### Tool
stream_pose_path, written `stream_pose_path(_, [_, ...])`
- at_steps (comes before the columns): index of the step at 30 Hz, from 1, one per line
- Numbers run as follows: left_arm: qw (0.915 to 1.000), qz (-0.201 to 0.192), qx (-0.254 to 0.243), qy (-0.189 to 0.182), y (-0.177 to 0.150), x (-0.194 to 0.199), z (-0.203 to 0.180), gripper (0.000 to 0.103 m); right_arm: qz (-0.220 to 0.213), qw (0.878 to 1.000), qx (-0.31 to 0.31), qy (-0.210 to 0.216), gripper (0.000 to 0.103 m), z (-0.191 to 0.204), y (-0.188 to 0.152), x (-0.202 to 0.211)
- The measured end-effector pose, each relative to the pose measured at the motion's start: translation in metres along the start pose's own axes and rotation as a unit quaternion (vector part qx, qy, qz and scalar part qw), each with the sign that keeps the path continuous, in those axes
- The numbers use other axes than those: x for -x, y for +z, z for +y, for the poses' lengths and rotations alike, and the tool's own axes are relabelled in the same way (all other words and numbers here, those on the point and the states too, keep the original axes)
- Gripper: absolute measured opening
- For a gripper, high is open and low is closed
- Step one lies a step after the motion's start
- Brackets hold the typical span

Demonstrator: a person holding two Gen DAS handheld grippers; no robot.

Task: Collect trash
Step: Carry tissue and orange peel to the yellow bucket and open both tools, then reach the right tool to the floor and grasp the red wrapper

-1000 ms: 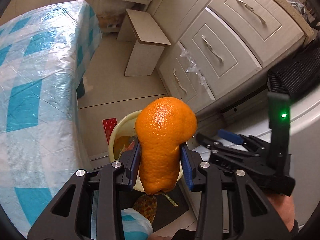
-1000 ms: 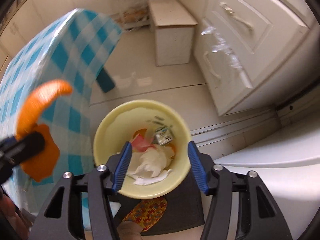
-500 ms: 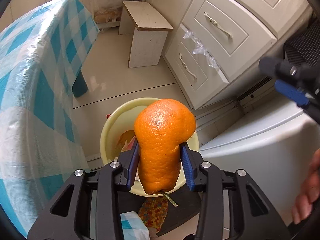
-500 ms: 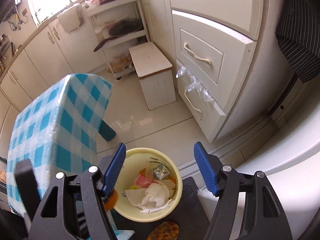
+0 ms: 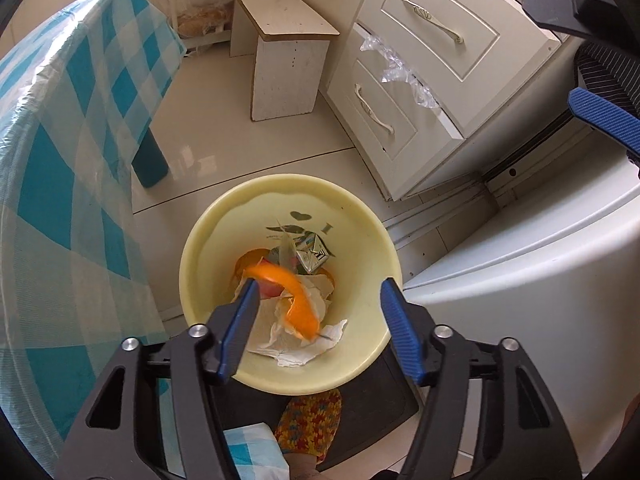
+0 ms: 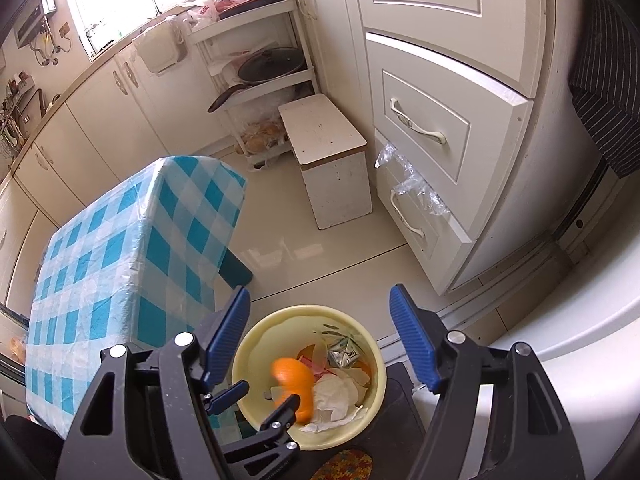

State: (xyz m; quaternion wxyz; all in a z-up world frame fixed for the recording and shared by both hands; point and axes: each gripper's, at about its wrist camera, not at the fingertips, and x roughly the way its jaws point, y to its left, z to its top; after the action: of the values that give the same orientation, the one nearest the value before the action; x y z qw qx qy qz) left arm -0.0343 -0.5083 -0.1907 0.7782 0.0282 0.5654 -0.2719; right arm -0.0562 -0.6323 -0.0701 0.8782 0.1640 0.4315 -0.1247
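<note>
A pale yellow bin (image 5: 200,264) stands on the floor and holds crumpled tissue, a foil carton and peel. My left gripper (image 5: 316,316) is open right above the bin. An orange peel (image 5: 296,300) is blurred, falling free between its jaws into the bin. In the right wrist view the bin (image 6: 376,380) and the falling peel (image 6: 294,380) show below, with the left gripper (image 6: 256,404) low over the rim. My right gripper (image 6: 320,340) is open and empty, higher up above the bin.
A table with a blue checked cloth (image 5: 68,168) stands left of the bin. A white stool (image 5: 288,60) and white drawers (image 5: 420,68) with plastic wrap stand behind. A white appliance (image 5: 540,280) is at the right. A black mat (image 5: 380,408) lies under the bin.
My left gripper has opened and let go of the orange peel, which now drops into the bin. My right gripper has risen higher and stayed open.
</note>
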Motion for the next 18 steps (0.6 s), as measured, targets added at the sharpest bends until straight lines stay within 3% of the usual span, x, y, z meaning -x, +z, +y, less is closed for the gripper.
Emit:
stream_pose_path(5, [0.9998,-0.015,-0.001,-0.012,0.000,0.021,0.007,0.062,-0.008,1.000,-0.003,-0.007,0.074,0.003,0.003,0.000])
stream_pose_path(8, [0.9987,-0.037,-0.016,-0.033,-0.004,0.059,0.016,0.064,-0.012,1.000,-0.001,-0.016,0.078,0.006,0.009,-0.006])
stream_pose_path(10, [0.9970,-0.060,-0.036,-0.034,-0.006,0.091,0.025,0.071,-0.001,1.000,0.007,-0.025,0.079,0.009,0.013,-0.019])
stream_pose_path(14, [0.9914,-0.116,-0.059,-0.013,-0.009,0.163,0.066,0.079,0.071,0.995,0.061,-0.031,0.080,0.030,0.021,-0.079])
stream_pose_path(18, [0.9828,-0.169,-0.064,0.038,-0.011,0.215,0.125,0.082,0.159,0.977,0.135,-0.043,0.085,0.069,0.018,-0.154])
